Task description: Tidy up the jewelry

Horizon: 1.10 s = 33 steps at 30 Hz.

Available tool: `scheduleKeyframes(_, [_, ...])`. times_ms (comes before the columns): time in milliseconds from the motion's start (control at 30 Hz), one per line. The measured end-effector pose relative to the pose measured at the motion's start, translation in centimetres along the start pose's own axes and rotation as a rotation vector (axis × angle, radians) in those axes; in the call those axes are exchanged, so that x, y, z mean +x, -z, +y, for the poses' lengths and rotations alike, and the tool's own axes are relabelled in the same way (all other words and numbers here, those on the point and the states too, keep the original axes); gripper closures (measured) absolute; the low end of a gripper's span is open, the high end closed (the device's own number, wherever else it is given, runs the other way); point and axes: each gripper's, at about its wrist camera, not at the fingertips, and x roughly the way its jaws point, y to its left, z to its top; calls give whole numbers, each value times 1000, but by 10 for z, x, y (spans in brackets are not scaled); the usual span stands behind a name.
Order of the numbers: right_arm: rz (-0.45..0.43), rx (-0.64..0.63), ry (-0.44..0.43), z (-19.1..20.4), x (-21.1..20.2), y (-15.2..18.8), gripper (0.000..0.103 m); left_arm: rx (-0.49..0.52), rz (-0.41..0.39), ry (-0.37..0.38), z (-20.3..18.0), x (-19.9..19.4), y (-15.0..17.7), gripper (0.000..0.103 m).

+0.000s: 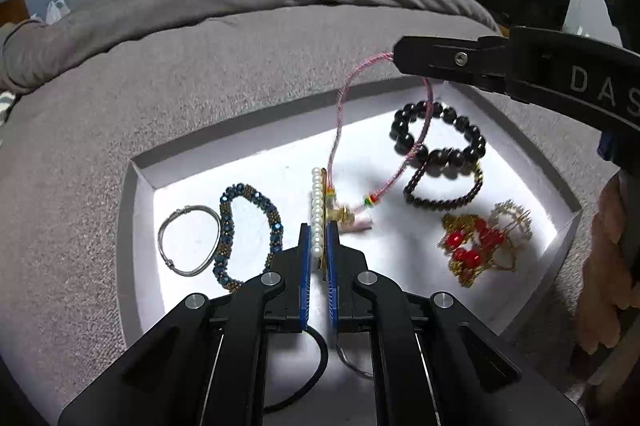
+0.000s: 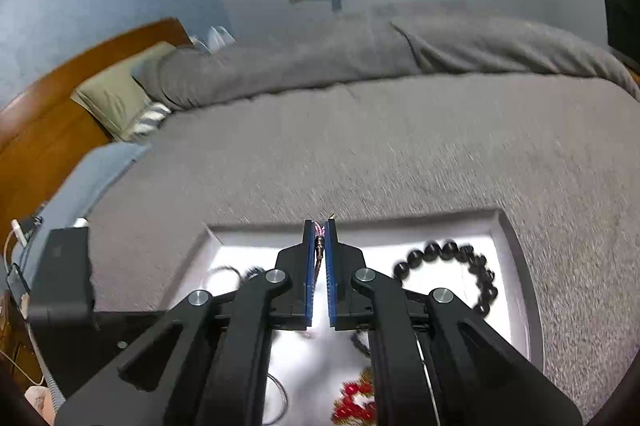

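Left tool (image 1: 319, 246): pinching pearl hair clip (image 1: 318, 214), likely pinning it down while cord tangled at its tip is pulled free; tray (image 1: 138, 186) on bed (image 1: 200, 86), holding silver bangle (image 1: 188, 240), blue beaded bracelet (image 1: 248, 230), red-gold ornament (image 1: 472, 246), black bead bracelet (image 1: 440, 136); right tool (image 2: 319, 226): pressed together on pink cord bracelet (image 1: 340, 122), loop lifted above tray; tassel end low near clip.

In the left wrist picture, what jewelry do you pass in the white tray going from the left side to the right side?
Silver bangle → blue beaded bracelet → pearl hair clip, pinched in the left gripper → red and gold ornament. The dark bead bracelets and the pink cord overlap, so I skip them.
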Motion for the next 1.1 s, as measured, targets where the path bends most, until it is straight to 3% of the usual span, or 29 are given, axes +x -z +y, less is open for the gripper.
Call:
scheduleKeyframes(200, [54,-1,82,-6,10,8,98,-18,9,-18,4,5,3,95])
scheduleKeyframes(400, [111,36,46,-16,31,18,98,-26,0,-18,4,6,3,95])
scheduleKeyframes(633, [105,27,55,-15,31,19,98,-33,-2,-18,4,7,3,94])
scheduleKeyframes(767, [81,47,50,-21,24,17,95,-42,-20,-35,5,4,3,75])
scheduleKeyframes(833, [58,57,46,-24,18,17,75,-41,-28,-43,5,2,3,71])
scheduleKeyframes(933, [27,64,44,-26,9,15,65,-46,-44,-46,5,0,2,64])
scheduleKeyframes(967, [21,69,45,-27,6,14,64,-47,-52,-46,6,-2,2,59])
scheduleKeyframes(1033, [3,89,39,-31,-3,13,47,-56,-83,-51,6,-7,2,45])
scheduleKeyframes(1100, [-29,118,33,-35,-17,11,37,-64,-125,-67,5,-15,2,32])
